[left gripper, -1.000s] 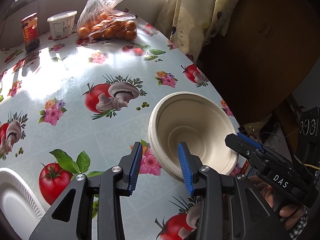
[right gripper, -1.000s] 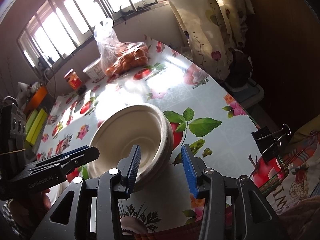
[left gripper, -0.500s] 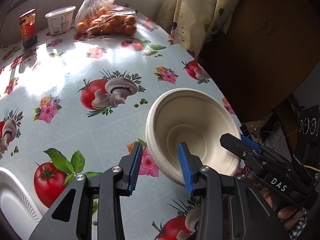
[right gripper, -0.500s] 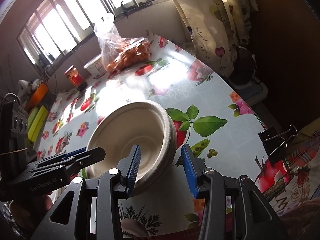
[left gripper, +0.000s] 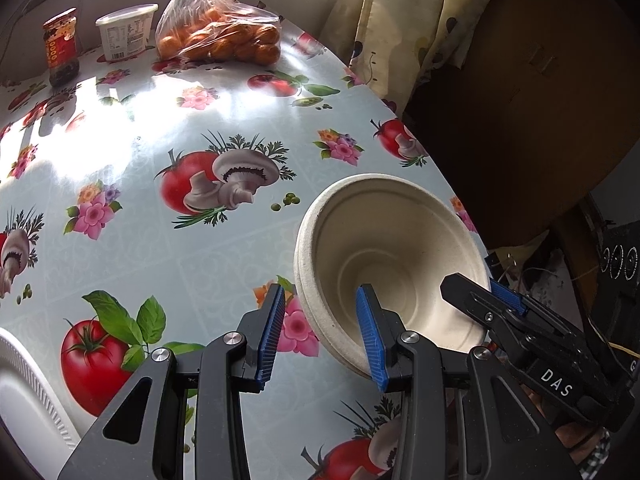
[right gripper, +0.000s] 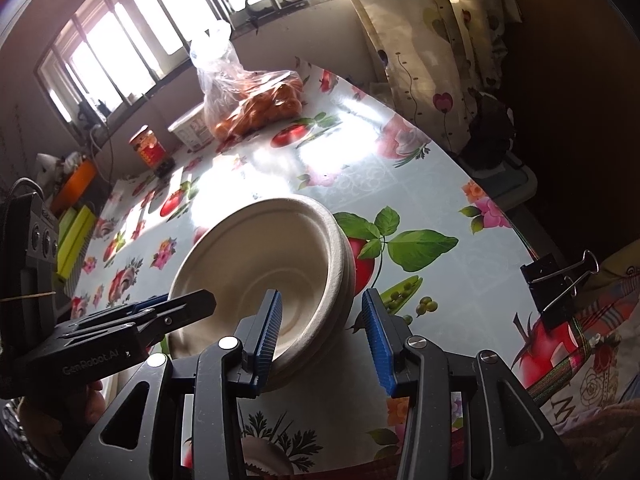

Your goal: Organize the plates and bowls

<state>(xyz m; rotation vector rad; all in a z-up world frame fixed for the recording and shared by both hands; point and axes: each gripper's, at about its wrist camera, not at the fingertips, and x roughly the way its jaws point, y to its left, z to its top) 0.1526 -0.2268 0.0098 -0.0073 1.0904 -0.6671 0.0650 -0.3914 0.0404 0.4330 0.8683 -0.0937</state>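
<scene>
Patterned table (left gripper: 132, 152) carries stacked bowls (left gripper: 384, 256), orange bag (left gripper: 218, 38), tub (left gripper: 126, 32), jar (left gripper: 61, 46)

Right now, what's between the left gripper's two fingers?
In the left wrist view, the left gripper straddles the near rim of the beige bowl; otherwise only flowered tablecloth.

Beige bowl (left gripper: 384, 256); tomato-mushroom-flower print tablecloth (left gripper: 168, 128); blue-padded black tongs (left gripper: 320, 332).

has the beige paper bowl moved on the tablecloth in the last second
Cannot tell. In the left wrist view the beige paper bowl sits by the same pink flower print, between both open tools; the framing shift looks like camera motion.
</scene>
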